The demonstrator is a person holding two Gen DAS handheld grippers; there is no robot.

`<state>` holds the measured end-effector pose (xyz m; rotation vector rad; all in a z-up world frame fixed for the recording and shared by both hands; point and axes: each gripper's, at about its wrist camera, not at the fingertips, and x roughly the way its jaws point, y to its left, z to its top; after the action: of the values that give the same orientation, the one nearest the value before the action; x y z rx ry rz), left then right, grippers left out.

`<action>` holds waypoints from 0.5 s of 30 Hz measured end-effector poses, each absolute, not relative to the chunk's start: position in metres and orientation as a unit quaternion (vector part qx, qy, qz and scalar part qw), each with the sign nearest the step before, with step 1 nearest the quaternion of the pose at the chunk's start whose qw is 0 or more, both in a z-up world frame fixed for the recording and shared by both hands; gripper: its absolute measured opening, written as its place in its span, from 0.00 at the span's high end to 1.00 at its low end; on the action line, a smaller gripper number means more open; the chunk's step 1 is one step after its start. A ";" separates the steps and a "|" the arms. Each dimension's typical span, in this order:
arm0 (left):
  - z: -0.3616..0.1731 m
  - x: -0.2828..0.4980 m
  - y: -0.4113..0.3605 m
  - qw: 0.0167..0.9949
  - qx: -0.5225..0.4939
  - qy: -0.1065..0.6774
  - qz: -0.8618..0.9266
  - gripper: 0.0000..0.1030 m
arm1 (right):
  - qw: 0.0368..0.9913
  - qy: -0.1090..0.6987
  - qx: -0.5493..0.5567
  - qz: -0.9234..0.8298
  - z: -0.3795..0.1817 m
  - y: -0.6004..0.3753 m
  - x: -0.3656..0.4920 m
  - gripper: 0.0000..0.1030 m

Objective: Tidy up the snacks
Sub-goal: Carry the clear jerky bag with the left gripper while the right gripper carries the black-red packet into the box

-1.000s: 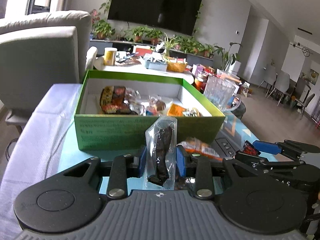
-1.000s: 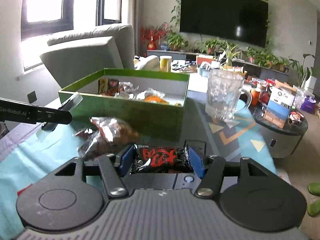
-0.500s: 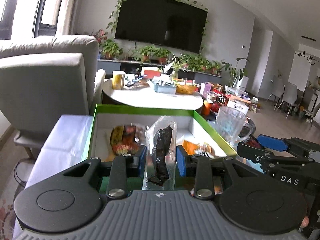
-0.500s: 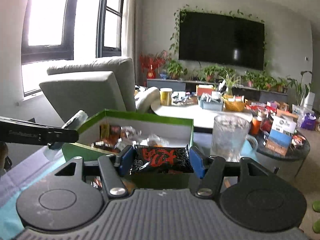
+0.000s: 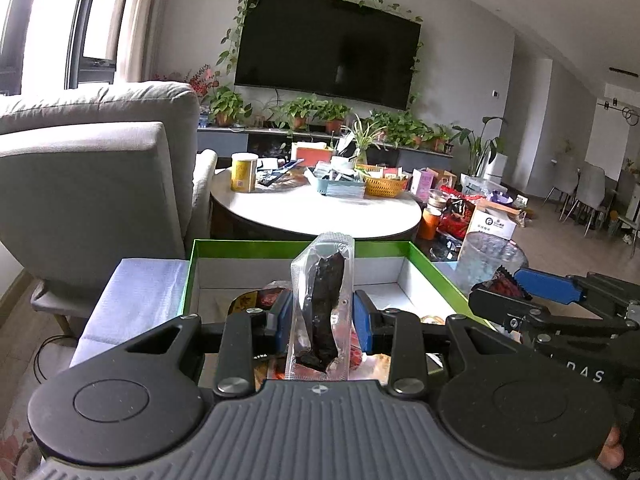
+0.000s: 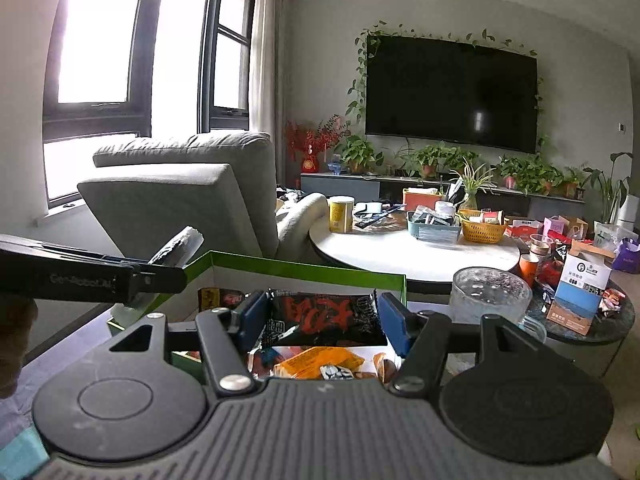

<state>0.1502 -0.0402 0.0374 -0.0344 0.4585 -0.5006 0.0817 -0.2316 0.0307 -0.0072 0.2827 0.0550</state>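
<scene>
My left gripper [image 5: 322, 318] is shut on a clear packet with a dark snack strip [image 5: 322, 304], held upright above the open green box [image 5: 256, 245]. My right gripper [image 6: 322, 322] is shut on a black snack packet with red lettering [image 6: 324, 316], held flat over the same green box [image 6: 304, 268]. Several snack packets, one orange [image 6: 316, 362], lie inside the box. The right gripper shows at the right of the left wrist view [image 5: 516, 286]; the left gripper shows at the left of the right wrist view [image 6: 160, 264].
A clear glass mug [image 6: 490, 296] stands right of the box. A grey armchair [image 5: 92, 184] is behind left. A round white table [image 5: 316, 208] with a yellow can, basket and clutter lies beyond. A dark side table [image 6: 588, 320] with boxes is at right.
Both grippers have risen from table level and moved forward over the green box, each still holding its packet. The loose packets on the cloth have dropped out of view.
</scene>
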 end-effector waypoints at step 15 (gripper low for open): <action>0.008 0.193 -0.050 0.935 -0.009 0.262 -0.238 0.69 | 0.983 0.183 0.004 0.029 0.011 -0.233 0.125 0.43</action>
<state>0.1933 -0.0499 0.0082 -0.0186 0.5356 -0.4861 0.1255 -0.2332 0.0114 0.0087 0.3686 0.0574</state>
